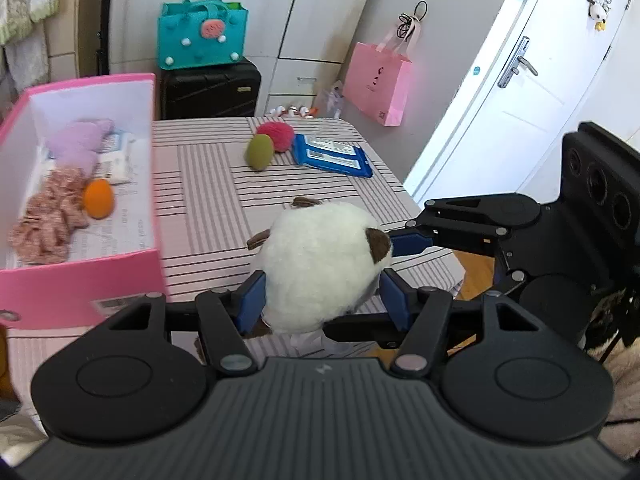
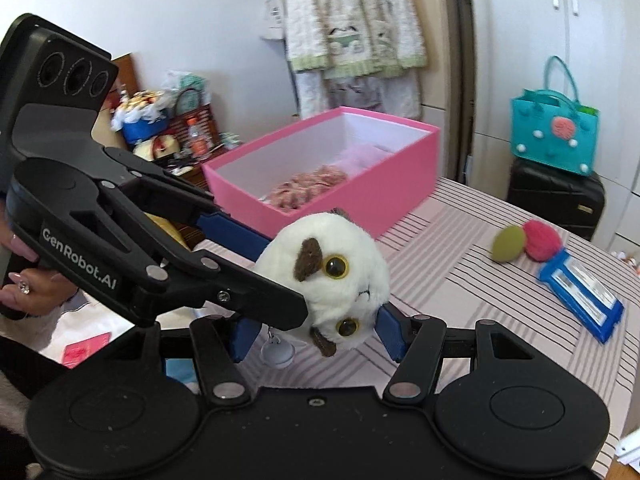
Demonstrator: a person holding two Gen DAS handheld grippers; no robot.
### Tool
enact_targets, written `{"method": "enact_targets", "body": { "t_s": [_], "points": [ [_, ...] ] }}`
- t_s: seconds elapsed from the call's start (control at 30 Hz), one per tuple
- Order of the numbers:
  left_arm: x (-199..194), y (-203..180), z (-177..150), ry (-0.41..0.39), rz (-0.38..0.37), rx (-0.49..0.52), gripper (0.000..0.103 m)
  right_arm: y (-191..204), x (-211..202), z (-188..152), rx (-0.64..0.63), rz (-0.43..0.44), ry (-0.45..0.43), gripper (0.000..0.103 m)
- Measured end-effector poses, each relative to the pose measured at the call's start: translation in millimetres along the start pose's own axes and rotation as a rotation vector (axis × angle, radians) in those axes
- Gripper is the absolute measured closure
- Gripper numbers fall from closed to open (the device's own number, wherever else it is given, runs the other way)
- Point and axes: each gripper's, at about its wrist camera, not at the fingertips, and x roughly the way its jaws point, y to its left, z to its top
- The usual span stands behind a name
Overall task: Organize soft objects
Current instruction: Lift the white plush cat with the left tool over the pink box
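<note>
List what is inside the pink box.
Inside the pink box: a purple plush, a pink floral scrunchie, an orange egg-shaped sponge and white packets on printed paper. The near wall hides the box's front floor.

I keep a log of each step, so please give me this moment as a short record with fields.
held item: white plush toy, upside down
left tool: closed on the toy
right tool: fingers at both sides of the toy, grip unclear
pink box: open, already holds an orange ball and other soft things
on table: green ball, red pompom, blue packet
</note>
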Motion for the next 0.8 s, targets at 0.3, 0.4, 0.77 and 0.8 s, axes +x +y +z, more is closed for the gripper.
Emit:
{"method": "enact_targets", "body": {
  "t_s": [0.3,0.4,0.77,0.8],
  "points": [
    [-49.1,10.4,1.3,-0.090,0.083,0.023,0.043,25.4,-2.2,26.1,-0.031,0.094,-0.017,0.037],
    [-56.7,20.3,5.0,-0.126,0.102,0.009,0.043,30.2,0.8,38.9,-0.047,0.116,-0.055,0.037],
    [-52.0,70.4,34.9,-0.236,0.137,-0.048,0.043,24.9,38.6,84.9,-0.114,0.124,-0.138,0.039],
    [-49.2,74.0,38.2,-0.237,0.140,-0.052,0.043,23.9,41.5,88.7,-0.115,0.116,-0.150,0.039]
  ]
}}
